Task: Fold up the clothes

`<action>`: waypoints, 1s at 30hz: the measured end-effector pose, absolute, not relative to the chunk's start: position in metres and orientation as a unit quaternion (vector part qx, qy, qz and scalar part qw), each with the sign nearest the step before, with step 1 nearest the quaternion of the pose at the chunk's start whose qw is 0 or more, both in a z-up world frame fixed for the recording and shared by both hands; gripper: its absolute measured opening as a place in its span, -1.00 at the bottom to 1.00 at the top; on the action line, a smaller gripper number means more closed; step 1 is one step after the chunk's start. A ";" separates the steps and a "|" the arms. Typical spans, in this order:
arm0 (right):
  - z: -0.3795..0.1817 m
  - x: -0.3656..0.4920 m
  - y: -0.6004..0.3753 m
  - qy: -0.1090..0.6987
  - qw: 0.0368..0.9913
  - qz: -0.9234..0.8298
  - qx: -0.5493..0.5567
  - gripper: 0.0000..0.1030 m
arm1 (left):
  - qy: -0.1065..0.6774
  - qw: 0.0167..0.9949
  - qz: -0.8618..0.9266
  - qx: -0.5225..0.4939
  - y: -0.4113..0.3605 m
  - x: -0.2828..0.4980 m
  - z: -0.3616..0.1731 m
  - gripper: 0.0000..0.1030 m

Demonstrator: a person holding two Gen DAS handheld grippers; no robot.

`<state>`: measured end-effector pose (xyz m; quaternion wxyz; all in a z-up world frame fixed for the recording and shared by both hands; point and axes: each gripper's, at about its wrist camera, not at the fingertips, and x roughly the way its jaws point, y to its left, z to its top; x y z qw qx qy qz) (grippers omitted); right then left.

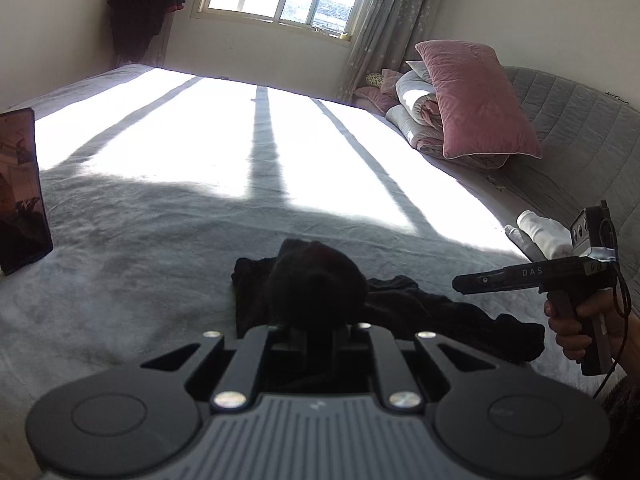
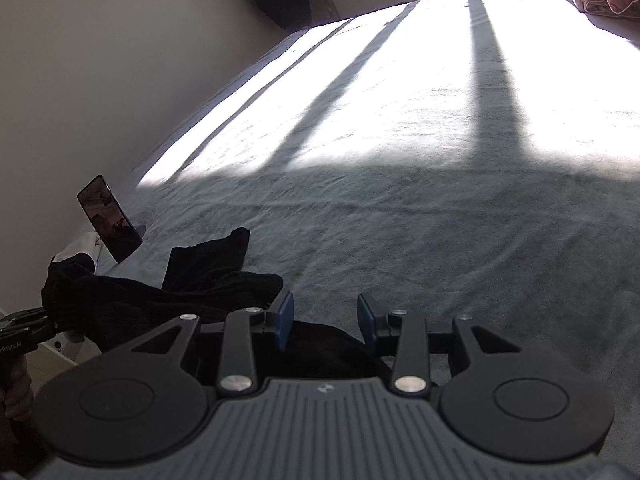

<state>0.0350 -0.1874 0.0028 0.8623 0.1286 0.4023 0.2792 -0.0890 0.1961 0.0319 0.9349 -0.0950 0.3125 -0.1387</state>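
One black garment [image 2: 188, 292] lies crumpled on the grey bedspread [image 2: 400, 220], a bunch seemingly pinched in the left gripper [image 1: 316, 320] to lift it, while the right gripper [image 2: 326, 326] hangs spread above its edge.

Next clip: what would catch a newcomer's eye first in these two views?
First, the glare: window-barred sunlight across the far half of the grey bed. Next, the black garment crumpled at the near edge, one bunch of it pinched in the left gripper, while the right gripper hovers over it with jaws apart. A pink pillow stands out at far right.
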 end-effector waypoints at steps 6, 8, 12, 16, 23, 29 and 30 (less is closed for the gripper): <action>-0.001 0.030 -0.157 0.412 0.848 0.323 0.083 -0.05 | 0.337 0.931 -0.053 -0.132 0.230 -0.078 0.021 -0.81; -0.003 0.029 -0.148 0.418 0.841 0.336 0.070 -0.05 | 0.342 0.929 -0.025 -0.137 0.237 -0.077 0.018 -0.81; -0.008 0.025 -0.127 0.432 0.819 0.373 0.054 -0.15 | 0.342 0.930 0.025 -0.132 0.247 -0.076 0.015 -0.81; -0.011 0.016 -0.106 0.445 0.791 0.417 0.055 -0.40 | 0.334 0.933 0.075 -0.107 0.251 -0.075 0.014 -0.81; -0.007 0.011 -0.089 0.443 0.768 0.456 0.074 -0.31 | 0.336 0.927 0.149 -0.066 0.261 -0.072 0.011 -0.81; -0.006 0.034 -0.103 0.435 0.785 0.421 0.136 -0.12 | 0.354 0.919 0.159 -0.070 0.270 -0.069 0.003 -0.81; -0.005 0.038 -0.106 0.433 0.787 0.415 0.147 -0.11 | 0.357 0.917 0.158 -0.074 0.271 -0.068 0.002 -0.81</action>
